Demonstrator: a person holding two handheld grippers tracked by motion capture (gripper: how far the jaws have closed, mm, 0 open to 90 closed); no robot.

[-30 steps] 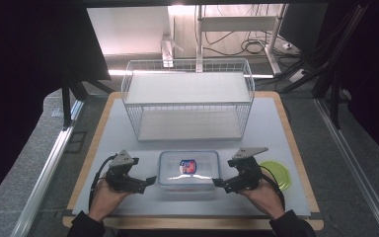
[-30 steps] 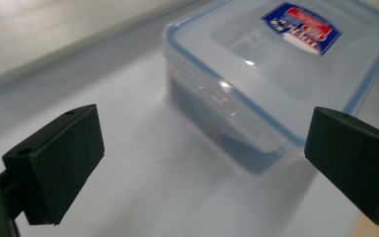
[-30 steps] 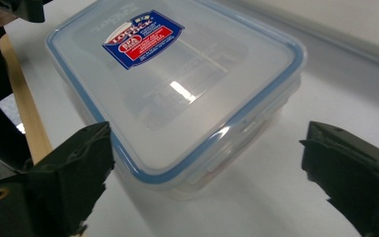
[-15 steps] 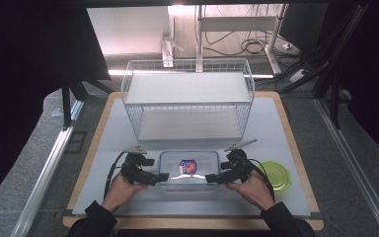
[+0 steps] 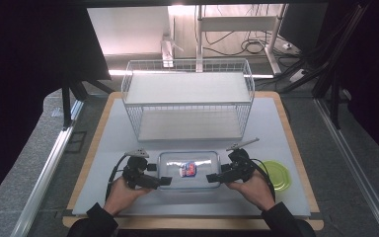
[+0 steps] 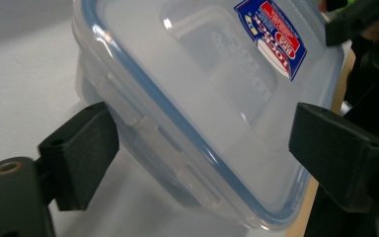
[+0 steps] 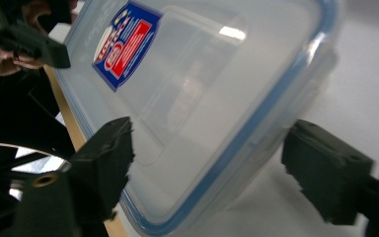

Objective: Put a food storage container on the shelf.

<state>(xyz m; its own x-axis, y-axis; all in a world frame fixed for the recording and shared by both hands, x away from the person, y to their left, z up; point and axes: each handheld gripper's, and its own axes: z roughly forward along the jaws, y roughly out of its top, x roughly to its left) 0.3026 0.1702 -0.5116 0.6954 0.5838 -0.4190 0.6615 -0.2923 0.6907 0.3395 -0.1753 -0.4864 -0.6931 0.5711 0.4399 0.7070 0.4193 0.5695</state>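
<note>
Your left gripper (image 5: 164, 181) sits at the left end of the clear lidded container (image 5: 189, 170), which lies near the front edge of the table (image 5: 276, 123), in front of the wire basket (image 5: 187, 98). Its jaws have just been closing, with the container's end between them; one pad touches the side latch, the other stands apart. Your right gripper (image 5: 212, 177) straddles the right end, jaws likewise just closing, still spread. The green lid (image 5: 277, 174) lies just beside your right hand (image 5: 249, 190).
</note>
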